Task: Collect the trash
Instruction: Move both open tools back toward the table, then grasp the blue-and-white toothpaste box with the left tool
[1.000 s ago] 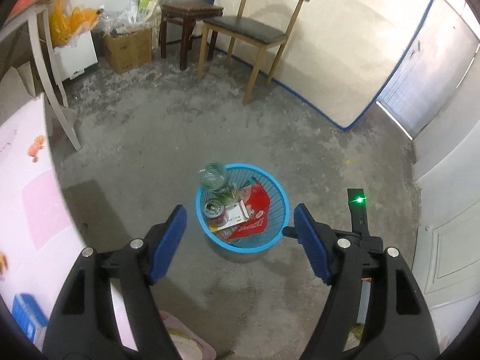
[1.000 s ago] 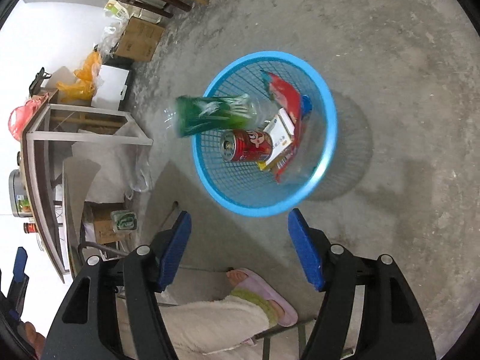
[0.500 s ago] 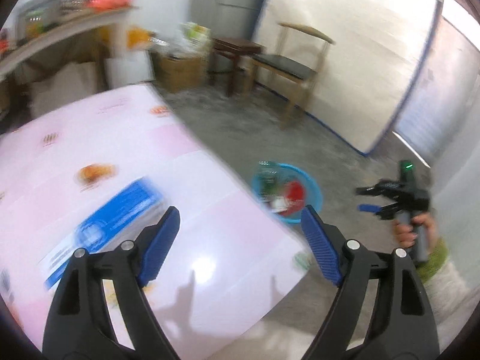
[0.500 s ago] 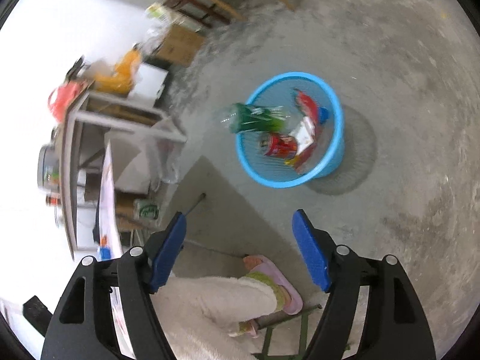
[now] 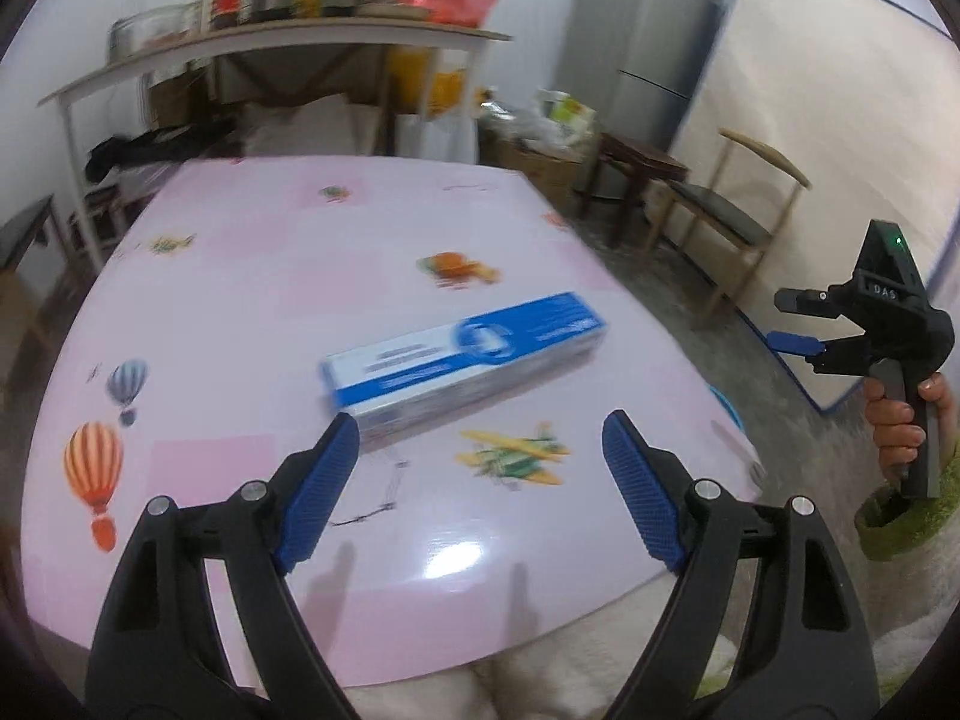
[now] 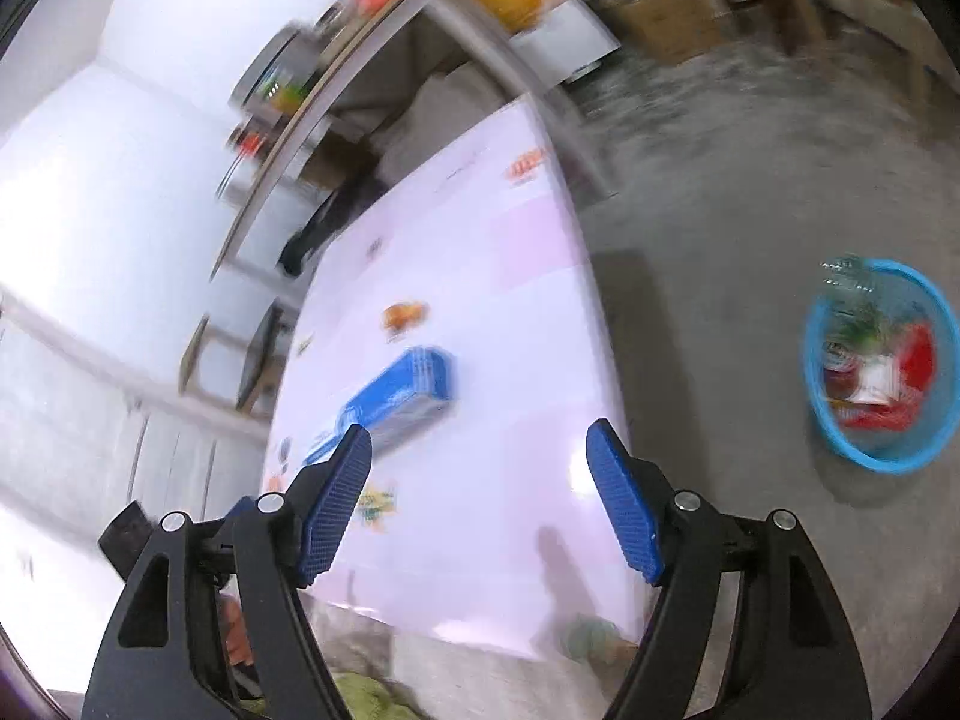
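Observation:
A long blue and white box [image 5: 468,354] lies on the pink tablecloth of the table [image 5: 270,276]. My left gripper [image 5: 479,420] hovers open just in front of the box with nothing between its fingers. My right gripper [image 6: 480,429] is open and empty above the table's near edge [image 6: 492,540], and the blurred box [image 6: 390,402] lies ahead to its left. In the left wrist view it [image 5: 786,321] is held up at the right by a hand [image 5: 900,420]. The blue trash basket [image 6: 870,462] stands on the floor at the right and holds a red wrapper [image 6: 915,360] and a green bottle [image 6: 852,288].
Behind the table stands a shelf [image 5: 270,42] with a cooker, jars and a red bag. A wooden chair [image 5: 738,222], a dark stool, a cardboard box [image 5: 540,168], a fridge [image 5: 636,42] and a leaning mattress [image 5: 810,90] line the far right.
Both views have swung from the basket on the floor up to the pink table. The green bottle that hung over the basket's rim now lies inside. The right gripper has risen.

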Motion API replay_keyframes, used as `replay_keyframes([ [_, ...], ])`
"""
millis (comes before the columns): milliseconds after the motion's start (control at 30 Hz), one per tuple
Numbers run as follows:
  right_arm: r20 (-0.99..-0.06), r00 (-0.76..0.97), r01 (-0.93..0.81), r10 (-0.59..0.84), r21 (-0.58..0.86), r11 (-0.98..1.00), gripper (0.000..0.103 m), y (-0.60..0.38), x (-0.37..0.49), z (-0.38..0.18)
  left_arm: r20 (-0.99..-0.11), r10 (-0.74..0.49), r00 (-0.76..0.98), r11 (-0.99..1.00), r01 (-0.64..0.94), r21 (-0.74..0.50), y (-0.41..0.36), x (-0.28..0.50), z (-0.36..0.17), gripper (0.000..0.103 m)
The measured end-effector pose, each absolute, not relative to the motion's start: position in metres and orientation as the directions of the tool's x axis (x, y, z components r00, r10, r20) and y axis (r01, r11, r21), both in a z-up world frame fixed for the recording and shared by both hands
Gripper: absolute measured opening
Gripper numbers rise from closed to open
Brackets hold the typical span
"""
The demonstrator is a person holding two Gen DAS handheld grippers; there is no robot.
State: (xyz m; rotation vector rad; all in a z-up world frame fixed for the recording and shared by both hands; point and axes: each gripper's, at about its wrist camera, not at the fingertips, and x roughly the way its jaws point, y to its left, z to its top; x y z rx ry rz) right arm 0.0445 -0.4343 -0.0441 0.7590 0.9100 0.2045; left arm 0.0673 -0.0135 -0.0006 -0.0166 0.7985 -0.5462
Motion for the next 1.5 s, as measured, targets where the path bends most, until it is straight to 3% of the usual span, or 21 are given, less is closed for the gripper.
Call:
replay_keyframes([
  [133,-0.662,0.547,0.117,0.512,0.666,0.737,0.072,-0.393,0.096,-0.049,-0.677,-0.481,0.557,0.866,0.421,-0.270,-0.001,0.082,-0.011,0.079],
  [267,-0.689,0.502,0.138,0.523,0.661,0.738,0.062,-0.373,0.132,-0.061,-0.664,-0.493,0.562,0.864,0.406,-0.297,0.011,0.092,-0.019,0.079],
  [467,-0.749,0.475,0.214,0.462,0.607,0.765,0.052,-0.358,0.143,-0.080,-0.634,-0.544,0.549,0.834,0.439,-0.336,0.019,0.130,-0.021,0.079],
  [633,-0.756,0.468,0.296,0.457,0.621,0.725,0.044,-0.359,0.142,-0.104,-0.665,-0.603,0.441,0.786,0.474,-0.397,0.006,0.175,-0.045,0.078],
  [700,-0.731,0.471,0.298,0.494,0.659,0.691,0.042,-0.356,0.143,-0.112,-0.682,-0.613,0.398,0.775,0.470,-0.423,0.001,0.184,-0.059,0.072],
  [1000,-0.742,0.432,0.244,0.512,0.643,0.726,0.042,-0.324,0.172,-0.107,-0.661,-0.663,0.351,0.738,0.456,-0.498,0.038,0.161,-0.066,0.071],
  [1200,-0.705,0.358,0.150,0.612,0.690,0.708,0.042,-0.267,0.209,-0.114,-0.617,-0.745,0.254,0.663,0.384,-0.643,0.068,0.134,-0.076,0.068],
  [1367,-0.703,0.271,0.030,0.657,0.689,0.724,0.042,-0.218,0.228,-0.103,-0.639,-0.723,0.265,0.686,0.392,-0.613,0.068,0.117,-0.072,0.068],
  [1500,-0.771,0.358,-0.051,0.527,0.547,0.836,0.046,-0.229,0.230,-0.068,-0.691,-0.666,0.281,0.733,0.422,-0.534,0.055,0.117,-0.070,0.069],
])
